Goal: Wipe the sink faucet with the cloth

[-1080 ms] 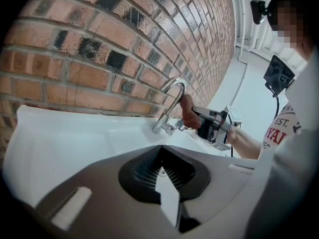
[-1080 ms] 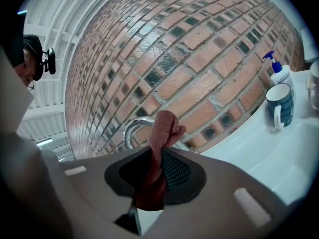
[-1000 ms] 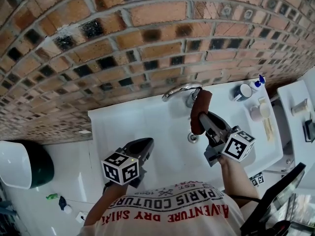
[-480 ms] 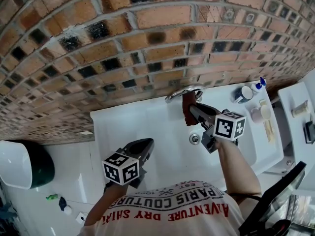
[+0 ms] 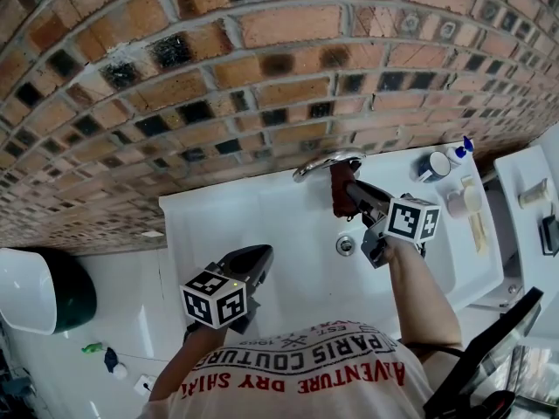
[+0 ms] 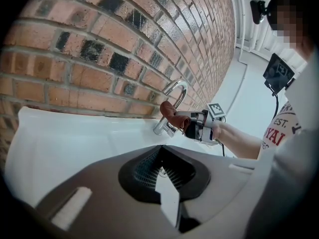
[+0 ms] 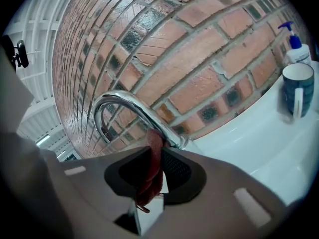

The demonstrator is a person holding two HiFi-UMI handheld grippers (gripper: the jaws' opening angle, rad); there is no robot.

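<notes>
A curved chrome faucet (image 5: 325,161) (image 7: 119,108) (image 6: 172,103) rises at the back rim of the white sink (image 5: 262,234) against the brick wall. My right gripper (image 5: 349,188) (image 7: 152,171) is shut on a reddish-brown cloth (image 5: 340,190) (image 7: 152,166) (image 6: 172,117), and the cloth touches the faucet near its base. My left gripper (image 5: 249,264) (image 6: 162,176) hangs over the sink's near left side, jaws together and holding nothing, well away from the faucet.
A blue mug (image 5: 430,164) (image 7: 297,89) and a pump soap bottle (image 5: 456,148) (image 7: 295,48) stand on the sink's right rim. The drain (image 5: 346,245) lies below the faucet. A dark green bin (image 5: 44,291) sits on the floor at left.
My right gripper carried the cloth up from over the drain to the faucet, then shifted slightly right along it. The left gripper has not moved.
</notes>
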